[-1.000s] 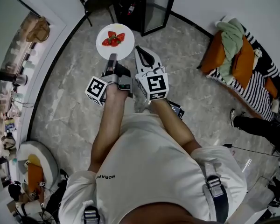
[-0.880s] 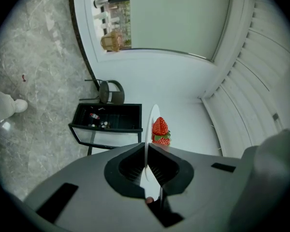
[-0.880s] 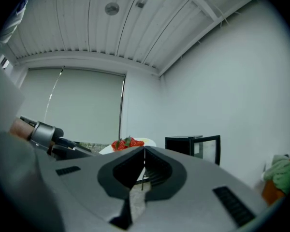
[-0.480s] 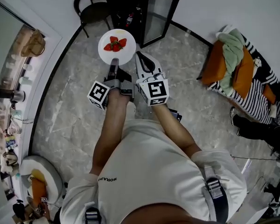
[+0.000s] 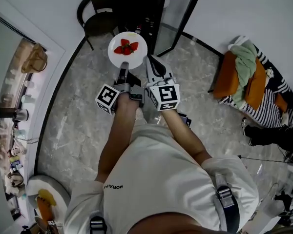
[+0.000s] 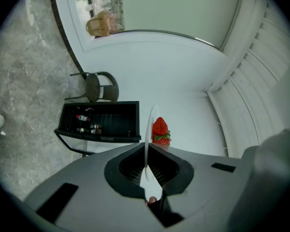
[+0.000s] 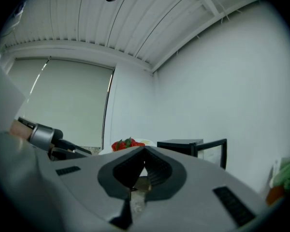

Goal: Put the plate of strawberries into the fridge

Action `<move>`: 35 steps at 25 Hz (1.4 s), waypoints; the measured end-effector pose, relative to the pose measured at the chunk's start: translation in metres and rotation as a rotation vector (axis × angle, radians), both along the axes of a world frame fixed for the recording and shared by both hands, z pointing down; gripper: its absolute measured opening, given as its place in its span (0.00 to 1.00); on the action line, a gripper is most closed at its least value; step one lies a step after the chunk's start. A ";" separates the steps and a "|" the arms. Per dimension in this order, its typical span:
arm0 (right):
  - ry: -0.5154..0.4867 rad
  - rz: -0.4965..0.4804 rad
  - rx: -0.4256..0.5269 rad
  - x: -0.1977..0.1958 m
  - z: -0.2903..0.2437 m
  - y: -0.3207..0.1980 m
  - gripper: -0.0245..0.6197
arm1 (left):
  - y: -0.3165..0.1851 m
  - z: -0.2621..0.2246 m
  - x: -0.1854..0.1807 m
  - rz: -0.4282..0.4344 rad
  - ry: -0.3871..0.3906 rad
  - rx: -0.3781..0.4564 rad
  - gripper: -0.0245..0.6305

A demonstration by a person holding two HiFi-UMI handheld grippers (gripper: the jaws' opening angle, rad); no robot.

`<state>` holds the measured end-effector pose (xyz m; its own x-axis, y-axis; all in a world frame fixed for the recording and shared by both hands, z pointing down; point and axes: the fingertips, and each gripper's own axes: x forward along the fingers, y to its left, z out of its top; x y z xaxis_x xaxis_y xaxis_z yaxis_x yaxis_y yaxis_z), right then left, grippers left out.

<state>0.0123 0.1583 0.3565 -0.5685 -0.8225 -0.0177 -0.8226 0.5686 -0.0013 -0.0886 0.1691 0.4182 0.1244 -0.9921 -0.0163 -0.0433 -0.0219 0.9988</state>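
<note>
A white plate (image 5: pixel 127 49) carrying a few red strawberries (image 5: pixel 126 47) is held level in front of me, just short of the small black fridge (image 5: pixel 136 6), whose glass door (image 5: pixel 178 13) stands open to the right. My left gripper (image 5: pixel 123 68) is shut on the plate's near rim. In the left gripper view the plate (image 6: pixel 147 129) shows edge-on between the jaws, with a strawberry (image 6: pixel 160 129) to its right and the open fridge (image 6: pixel 99 122) beyond. My right gripper (image 5: pixel 149 59) hovers beside the plate's right edge, shut and empty. The right gripper view shows the strawberries (image 7: pixel 128 143) and fridge (image 7: pixel 183 146) ahead.
A black chair (image 5: pixel 95 13) stands left of the fridge. A couch with orange cushions and a striped cover (image 5: pixel 254 77) lines the right wall. A counter with a brown bag (image 5: pixel 35 57) runs along the left. Marble floor lies underfoot.
The person has walked forward, so the plate and both grippers are nearer the open fridge. The left gripper's hold on the plate is unchanged.
</note>
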 end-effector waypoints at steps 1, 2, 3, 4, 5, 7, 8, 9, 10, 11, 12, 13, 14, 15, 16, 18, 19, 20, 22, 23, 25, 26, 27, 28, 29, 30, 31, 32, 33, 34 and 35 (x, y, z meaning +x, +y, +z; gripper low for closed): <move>-0.002 0.004 -0.003 -0.007 -0.001 -0.014 0.06 | -0.014 -0.001 -0.007 0.004 0.000 -0.001 0.05; -0.006 0.009 -0.003 -0.014 -0.003 -0.029 0.06 | -0.029 -0.002 -0.013 0.009 -0.003 -0.001 0.05; -0.009 0.016 -0.001 -0.020 -0.005 -0.042 0.06 | -0.041 -0.004 -0.018 0.016 -0.011 -0.002 0.05; -0.014 0.023 0.003 -0.024 -0.007 -0.052 0.06 | -0.051 -0.005 -0.022 0.023 -0.024 0.000 0.05; -0.019 0.029 0.009 -0.026 -0.007 -0.058 0.06 | -0.057 -0.006 -0.024 0.030 -0.039 0.006 0.05; -0.030 0.038 0.023 -0.027 -0.005 -0.061 0.06 | -0.061 -0.005 -0.024 0.038 -0.057 0.022 0.05; -0.032 0.040 0.028 -0.028 -0.004 -0.065 0.06 | -0.065 -0.004 -0.025 0.040 -0.057 0.024 0.05; -0.030 0.041 0.027 -0.031 -0.005 -0.073 0.06 | -0.073 -0.005 -0.030 0.040 -0.053 0.021 0.05; -0.025 0.041 0.022 -0.036 -0.007 -0.085 0.06 | -0.086 -0.006 -0.036 0.038 -0.047 0.012 0.05; -0.018 0.041 0.013 -0.040 -0.009 -0.099 0.06 | -0.099 -0.007 -0.042 0.035 -0.041 0.001 0.05; -0.012 0.041 0.004 -0.044 -0.011 -0.112 0.06 | -0.112 -0.008 -0.046 0.031 -0.034 -0.010 0.05; -0.009 0.042 -0.003 -0.046 -0.012 -0.123 0.06 | -0.124 -0.008 -0.049 0.028 -0.028 -0.020 0.05; -0.008 0.041 -0.007 -0.046 -0.012 -0.133 0.06 | -0.133 -0.008 -0.050 0.026 -0.023 -0.027 0.05; -0.008 0.041 -0.009 -0.044 -0.012 -0.142 0.06 | -0.141 -0.007 -0.048 0.024 -0.022 -0.031 0.05; -0.008 0.039 -0.007 -0.042 -0.011 -0.150 0.06 | -0.148 -0.007 -0.045 0.022 -0.024 -0.030 0.05; -0.006 0.028 0.001 -0.038 -0.010 -0.167 0.06 | -0.163 -0.006 -0.041 0.013 -0.029 -0.020 0.05; -0.004 0.019 0.004 -0.037 -0.009 -0.175 0.06 | -0.172 -0.006 -0.039 0.006 -0.029 -0.017 0.05; -0.002 0.012 0.006 -0.037 -0.007 -0.183 0.06 | -0.180 -0.005 -0.038 0.000 -0.027 -0.017 0.05; -0.001 0.002 0.001 -0.034 -0.004 -0.198 0.06 | -0.196 -0.002 -0.033 -0.005 -0.026 -0.024 0.05; 0.000 -0.002 -0.003 -0.032 -0.003 -0.205 0.06 | -0.203 -0.001 -0.030 -0.007 -0.028 -0.026 0.05; 0.006 -0.015 -0.015 -0.028 0.000 -0.220 0.06 | -0.219 -0.001 -0.026 -0.020 -0.028 -0.025 0.05; 0.007 -0.019 -0.019 -0.026 0.000 -0.229 0.06 | -0.228 -0.001 -0.025 -0.026 -0.028 -0.025 0.05; 0.008 -0.020 -0.017 -0.023 0.001 -0.238 0.06 | -0.237 0.000 -0.022 -0.030 -0.028 -0.027 0.05; 0.006 -0.020 -0.014 -0.019 0.001 -0.246 0.06 | -0.244 0.001 -0.019 -0.033 -0.027 -0.030 0.05; 0.004 -0.020 -0.015 -0.015 0.003 -0.254 0.06 | -0.251 0.002 -0.015 -0.035 -0.026 -0.035 0.05; 0.002 -0.020 -0.020 -0.011 0.004 -0.261 0.06 | -0.258 0.005 -0.011 -0.037 -0.024 -0.039 0.05; 0.001 -0.023 -0.025 -0.007 0.006 -0.267 0.06 | -0.264 0.007 -0.008 -0.040 -0.023 -0.044 0.05; 0.001 -0.027 -0.030 -0.005 0.009 -0.274 0.06 | -0.270 0.009 -0.006 -0.045 -0.024 -0.047 0.05; 0.000 -0.032 -0.034 -0.004 0.011 -0.282 0.06 | -0.278 0.011 -0.004 -0.050 -0.024 -0.050 0.05; 0.000 -0.037 -0.038 -0.003 0.013 -0.290 0.06 | -0.285 0.012 -0.004 -0.055 -0.024 -0.053 0.05; 0.000 -0.043 -0.043 -0.003 0.015 -0.296 0.06 | -0.291 0.013 -0.003 -0.059 -0.023 -0.057 0.05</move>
<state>0.0090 -0.1381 0.3717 -0.6032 -0.7974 0.0173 -0.7975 0.6027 -0.0263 -0.0920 -0.1218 0.4317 0.0654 -0.9969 0.0428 -0.0654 0.0385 0.9971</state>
